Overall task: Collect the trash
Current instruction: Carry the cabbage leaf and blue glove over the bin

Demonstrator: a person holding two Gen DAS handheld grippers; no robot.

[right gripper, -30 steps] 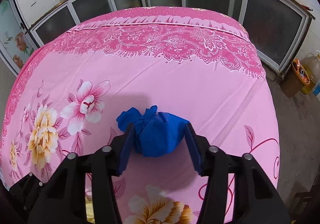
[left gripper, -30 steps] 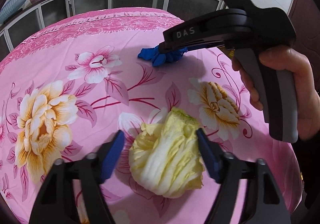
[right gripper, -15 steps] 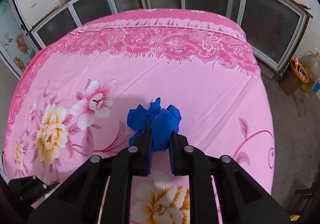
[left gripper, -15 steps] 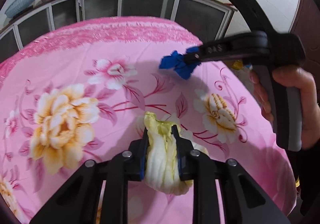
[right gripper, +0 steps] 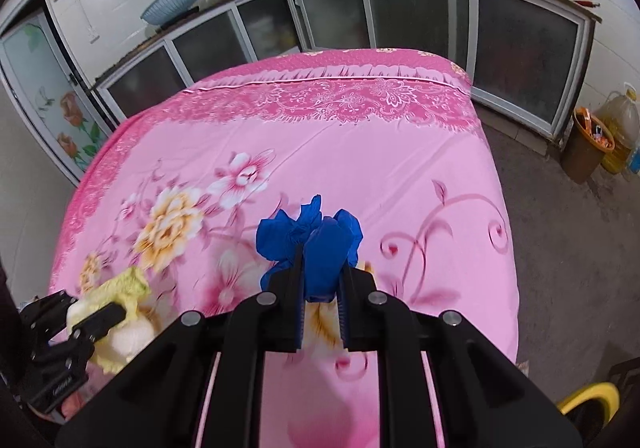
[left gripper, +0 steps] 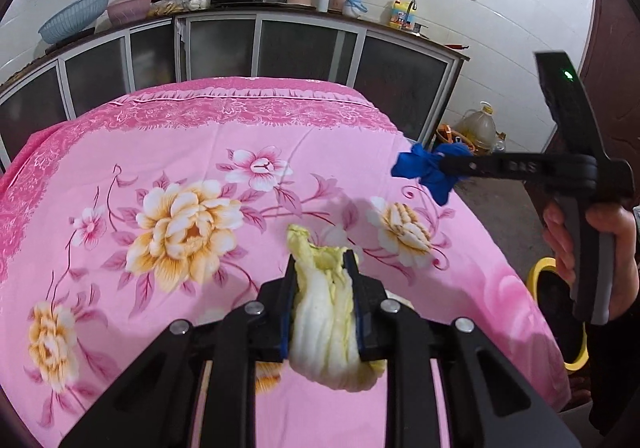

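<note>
My left gripper (left gripper: 322, 268) is shut on a pale yellow cabbage leaf (left gripper: 326, 324) and holds it above the pink flowered tablecloth (left gripper: 200, 152). My right gripper (right gripper: 320, 252) is shut on a crumpled blue glove (right gripper: 310, 238), also held above the cloth. In the left wrist view the right gripper (left gripper: 444, 166) and the blue glove (left gripper: 426, 168) hang over the table's right edge. In the right wrist view the left gripper (right gripper: 108, 308) with the cabbage leaf (right gripper: 116, 296) shows at the lower left.
A yellow-rimmed bin (left gripper: 560, 312) stands on the floor right of the table; its rim also shows in the right wrist view (right gripper: 592, 396). A brown basket (right gripper: 588, 146) and an oil jug (right gripper: 622, 128) stand by the glass-door cabinets (left gripper: 304, 44) behind the table.
Both grippers closed, the left on the cabbage leaf and the right on the blue glove. Both have since lifted off the cloth and drawn back toward the table's right side.
</note>
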